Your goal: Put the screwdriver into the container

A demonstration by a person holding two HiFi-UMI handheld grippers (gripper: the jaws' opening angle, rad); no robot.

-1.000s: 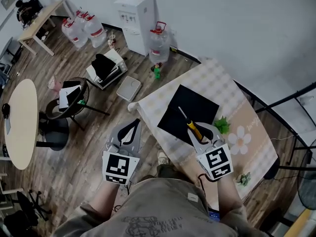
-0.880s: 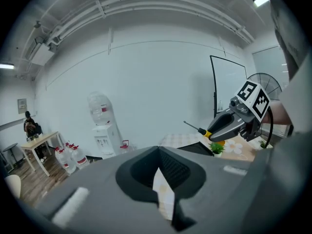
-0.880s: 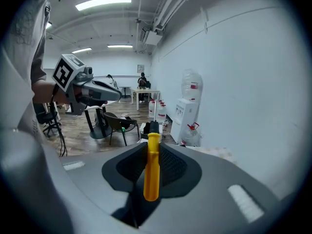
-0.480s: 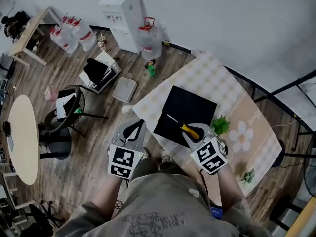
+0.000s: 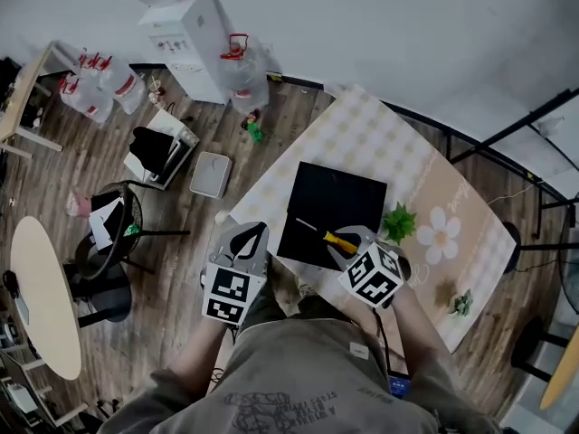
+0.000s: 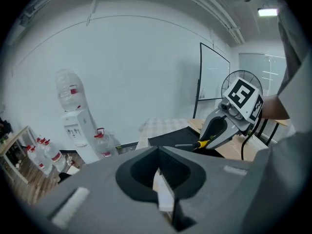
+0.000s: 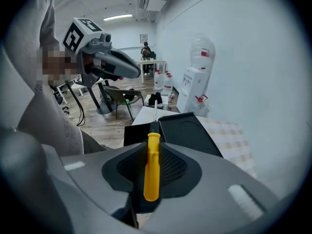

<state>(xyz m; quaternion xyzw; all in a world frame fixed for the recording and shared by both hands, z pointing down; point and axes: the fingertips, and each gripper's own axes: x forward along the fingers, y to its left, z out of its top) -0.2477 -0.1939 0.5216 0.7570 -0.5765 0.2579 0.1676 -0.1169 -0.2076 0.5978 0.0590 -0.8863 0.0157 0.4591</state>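
**A:** Where's the screwdriver?

**B:** In the right gripper. Its jaws are clamped on the yellow handle, and the shaft sticks straight out past the tips.

**A:** And the container?

**B:** On the table, ahead of that shaft and below it. The screwdriver's long axis runs along the gripper's own pointing line, tip forward and tilted down towards the black tray. In the head view the tip already overlaps the tray's near edge. So I'd say the next move is further forward over the middle, then let go.

**A:** Could the left gripper help?

**B:** Not really. Its jaws are pressed together on nothing, and it hangs off the table's edge, beside the container's near corner. The right is plainly the nearer one.

**A:** What can't you make out?

**B:** How high the tip sits above the tray — neither view settles that. The tray's near rim is hidden behind the right jaws, and its depth is hard to judge because the black swallows the walls. There is also a dark panel lying flat beside the tray — lid or mat, I can't tell. The blade tip is too small to read.
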